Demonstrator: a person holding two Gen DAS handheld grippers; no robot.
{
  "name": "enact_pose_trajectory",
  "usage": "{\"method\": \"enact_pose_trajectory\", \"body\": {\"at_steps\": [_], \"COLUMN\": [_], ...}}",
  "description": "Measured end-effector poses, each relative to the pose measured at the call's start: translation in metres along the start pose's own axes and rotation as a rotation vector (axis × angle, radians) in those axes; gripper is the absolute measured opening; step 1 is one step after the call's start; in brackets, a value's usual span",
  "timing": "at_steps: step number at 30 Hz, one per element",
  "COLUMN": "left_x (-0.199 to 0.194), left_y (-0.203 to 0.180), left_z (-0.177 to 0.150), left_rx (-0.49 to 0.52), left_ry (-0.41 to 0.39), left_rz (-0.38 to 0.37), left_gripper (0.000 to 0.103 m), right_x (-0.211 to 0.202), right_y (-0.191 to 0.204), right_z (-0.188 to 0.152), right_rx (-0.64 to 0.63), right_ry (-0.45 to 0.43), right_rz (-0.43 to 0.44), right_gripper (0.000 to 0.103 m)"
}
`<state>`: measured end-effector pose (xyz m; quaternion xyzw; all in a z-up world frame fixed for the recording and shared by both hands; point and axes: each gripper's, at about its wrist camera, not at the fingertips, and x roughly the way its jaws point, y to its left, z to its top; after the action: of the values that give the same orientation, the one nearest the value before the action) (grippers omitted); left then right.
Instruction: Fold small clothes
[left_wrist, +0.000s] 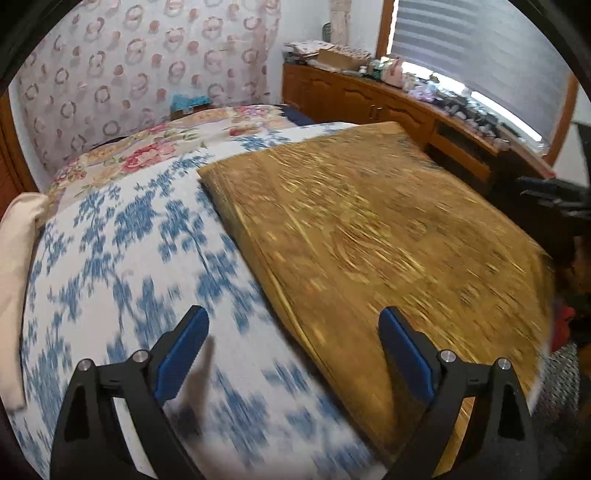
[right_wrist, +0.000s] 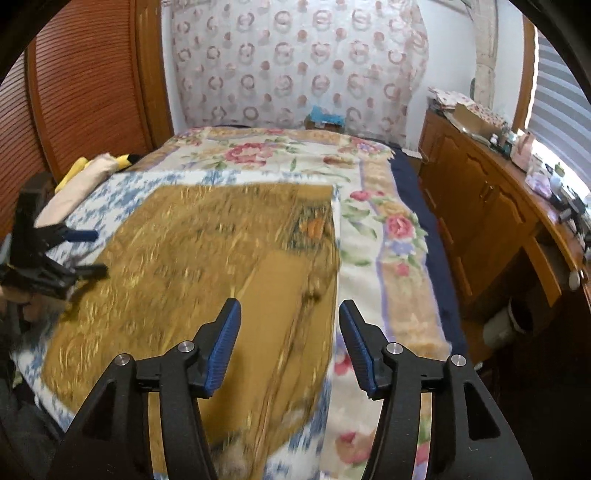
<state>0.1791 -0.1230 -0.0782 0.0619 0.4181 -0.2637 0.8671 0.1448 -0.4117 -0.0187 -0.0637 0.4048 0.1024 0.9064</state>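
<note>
Above the near edge of the bed, the right gripper hangs with its blue pads spread and nothing between them. Directly beyond it lies the golden-brown cloth, the task's item, spread over the blue-and-white blanket. A plain, unpatterned strip of the cloth runs along its right side, which suggests an edge has been turned over there; the blur prevents certainty.

The left gripper is also spread wide and empty. It hovers over the blue-and-white blanket just beside the cloth's left edge, near the front corner. In the right wrist view it appears at the far left of the scene, its tips close to that same edge.

Further out, a floral bedspread covers the far and right portions of the bed. A cream pillow rests at the left side. A wooden cabinet stands to the right, under the window.

Assessment: the cloth lies flat, with perhaps one fold made. Neither tool grips it. The remaining folds are still to be done, and a fresh grasp on an edge or corner is required first.
</note>
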Motion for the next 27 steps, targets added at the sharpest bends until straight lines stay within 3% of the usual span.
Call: {"method": "enact_pose_trajectory", "body": {"at_steps": [4, 10, 12, 16, 17, 23, 25, 26, 27], "left_x": [-0.027, -0.044, -0.049, -0.051, -0.050, -0.055, -0.054, -0.054, -0.054], "left_y": [-0.009, -0.028, -0.031, -0.041, -0.045, -0.062, -0.068, -0.070, -0.071], "left_z": [-0.027, -0.058, -0.066, -0.077, -0.081, -0.087, -0.087, -0.087, -0.087], "left_rx": [-0.019, -0.026, -0.042, -0.051, -0.034, 0.005, 0.022, 0.025, 0.022], "left_ry": [-0.002, 0.021, 0.028, 0.059, 0.069, 0.074, 0.073, 0.076, 0.080], "left_rz": [-0.056, -0.085, -0.113, -0.170, -0.173, -0.187, -0.190, -0.202, -0.209], "left_gripper": [0.094, 0.078, 0.067, 0.062, 0.057, 0.051, 0.042, 0.020, 0.013], "right_x": [-0.008, -0.017, -0.022, -0.032, -0.034, -0.039, -0.039, -0.039, -0.039], "right_y": [0.009, 0.024, 0.030, 0.044, 0.047, 0.064, 0.071, 0.075, 0.078], "right_z": [-0.030, -0.058, -0.062, -0.069, -0.070, -0.071, -0.070, -0.069, -0.070], "right_rx": [0.003, 0.029, 0.031, 0.029, 0.026, 0.004, -0.015, -0.027, -0.035], "right_ry": [0.009, -0.007, -0.016, -0.033, -0.038, -0.061, -0.062, -0.064, -0.065], "right_rz": [-0.016, 0.031, 0.046, 0.081, 0.083, 0.102, 0.107, 0.110, 0.113], "right_gripper": [0.057, 0.057, 0.059, 0.063, 0.063, 0.065, 0.065, 0.065, 0.066]}}
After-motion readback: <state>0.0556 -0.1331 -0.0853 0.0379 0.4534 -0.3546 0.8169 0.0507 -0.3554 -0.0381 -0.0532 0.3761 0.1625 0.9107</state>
